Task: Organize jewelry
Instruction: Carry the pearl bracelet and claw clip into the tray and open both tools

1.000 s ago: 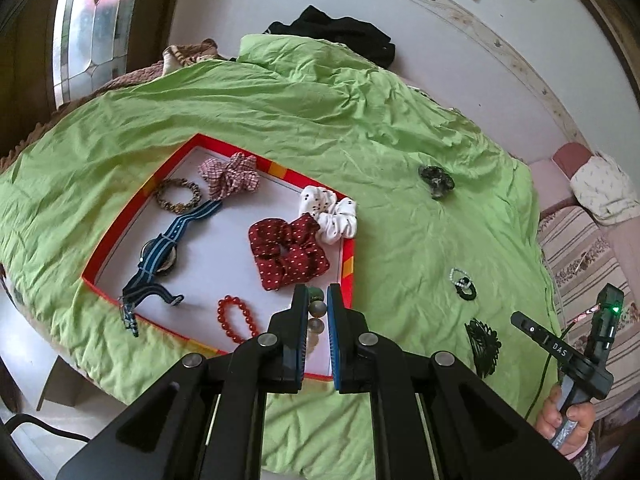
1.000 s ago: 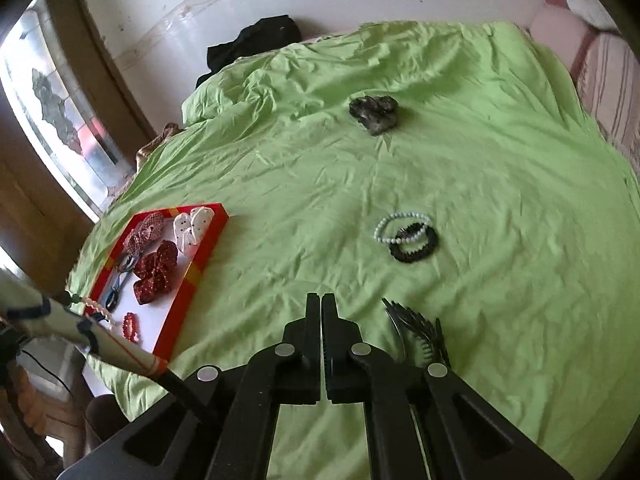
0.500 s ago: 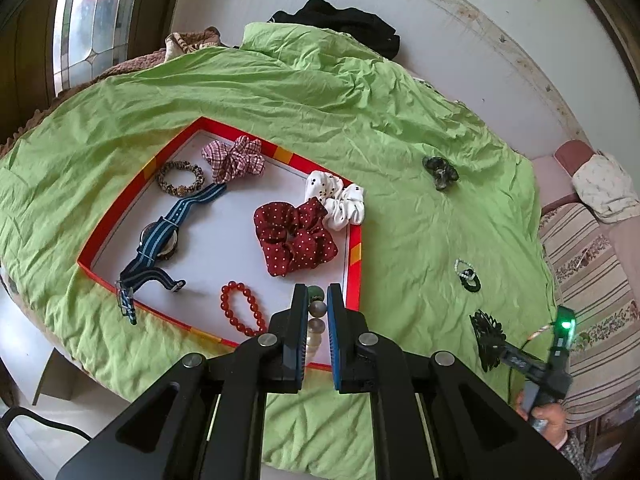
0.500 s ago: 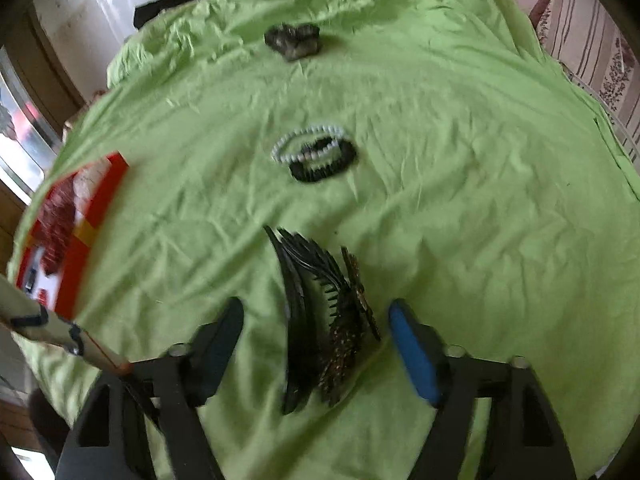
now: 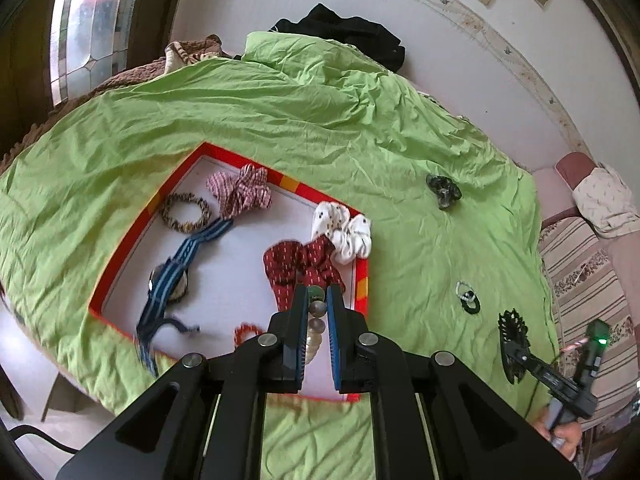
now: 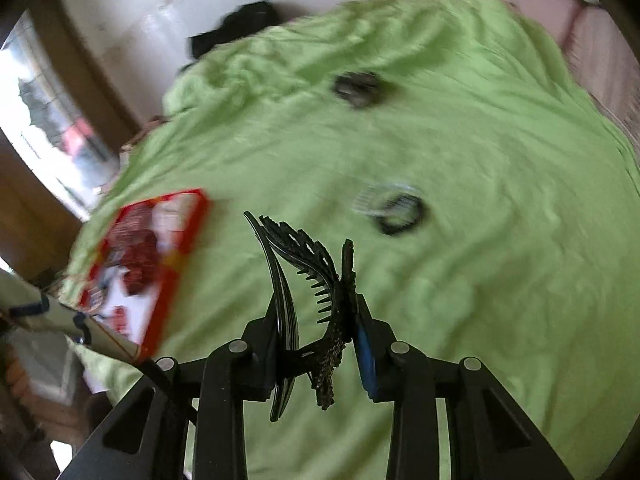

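Fingers of the left gripper (image 5: 318,304) pinch a beaded bracelet (image 5: 316,326) of green, grey and pale beads, nearly pressed together. It hangs over the near right corner of the red-rimmed tray (image 5: 362,276), probably so the beads can drop inside without dragging over the rim.

Right gripper (image 6: 316,320) has just been closing, and its fingers now clamp a black hair claw clip (image 6: 312,276) across its sides, teeth pointing away from the camera. The clip looks lifted clear of the green bedsheet (image 6: 500,300); the side-on hold likely keeps the teeth from snagging the cloth.

Already in the tray:
- dark red dotted scrunchie (image 5: 300,266)
- white scrunchie (image 5: 344,230), overlapping the right rim
- pink checked scrunchie (image 5: 240,190)
- brown beaded bracelet (image 5: 185,212)
- blue-strapped watch (image 5: 170,280)
- red bead bracelet (image 5: 246,330), partly hidden behind the left gripper

Still out on the sheet: white and black bracelets (image 6: 394,208) lying together, and a dark clip (image 6: 358,88) farther back, too blurred to identify.

The dark red scrunchie sits just ahead of the left fingers, so drop space at that corner is tight. The tray is well to the right gripper's left, with open sheet between.
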